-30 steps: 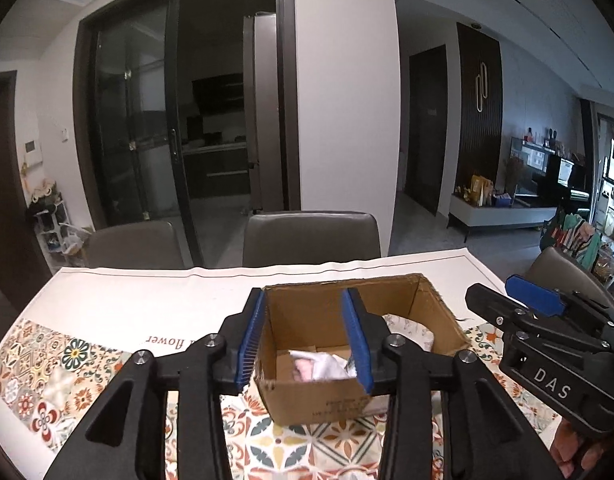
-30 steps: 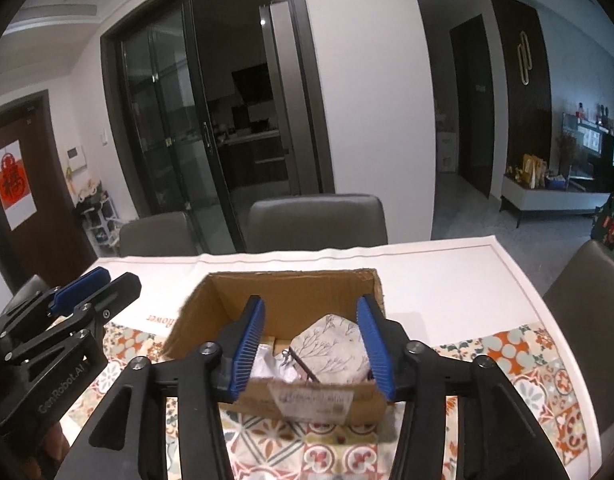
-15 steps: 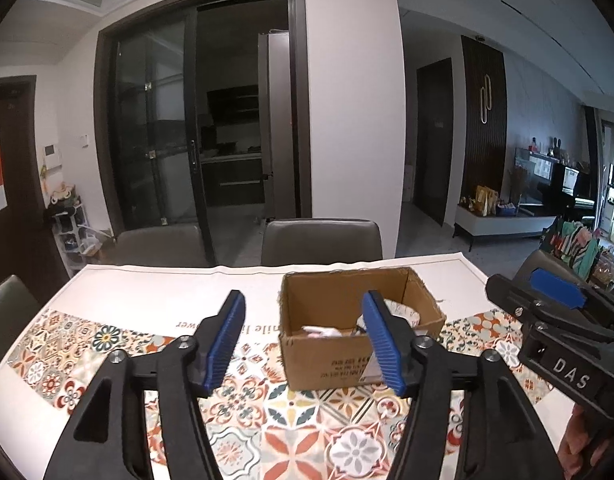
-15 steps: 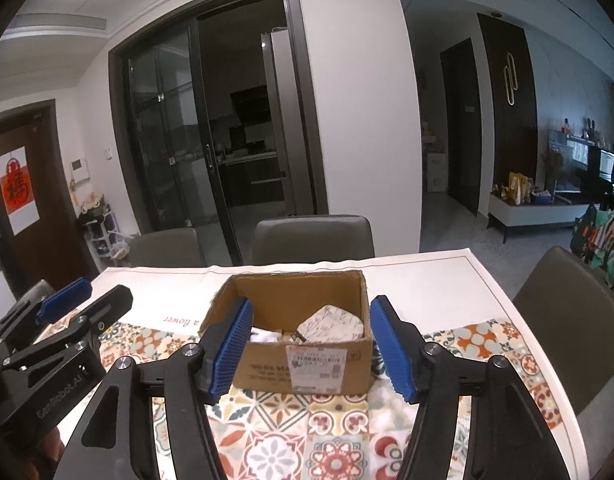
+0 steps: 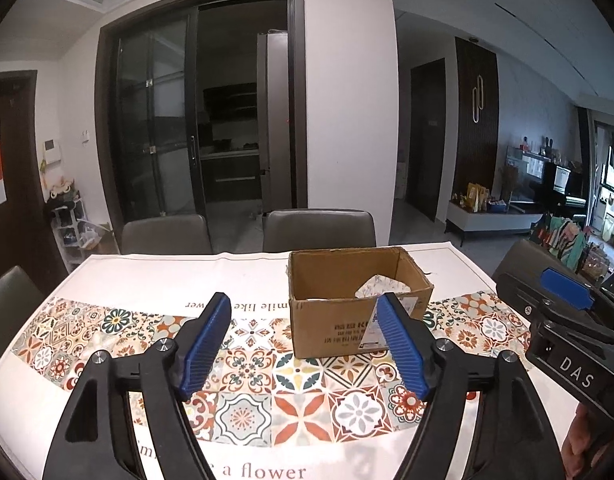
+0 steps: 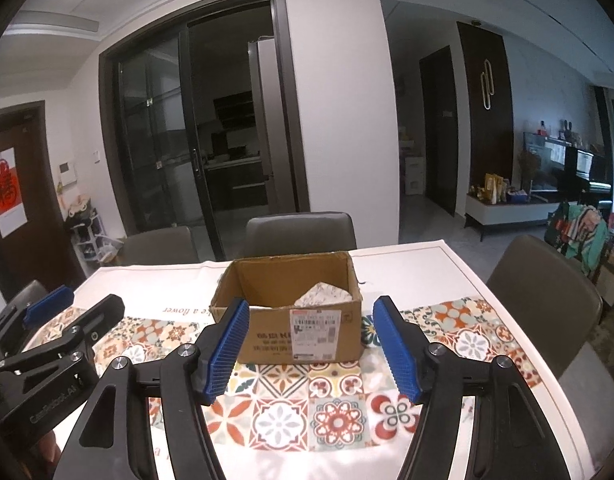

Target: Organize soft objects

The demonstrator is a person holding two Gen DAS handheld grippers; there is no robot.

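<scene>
Tiled tablecloth; both tongs gaping, level, short of box

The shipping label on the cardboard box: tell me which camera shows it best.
The right wrist view: the shipping label faces that camera, unobstructed on the cardboard box. In the left wrist view the label sits at an angle, partly hidden by the left hand-held gripper.

You face a white wall | dark-framed glass sliding doors on your left, dim kitchen behind | grey chairs at the table's far side | patterned tablecloth | dark wood door and low white sideboard on your right.
</scene>
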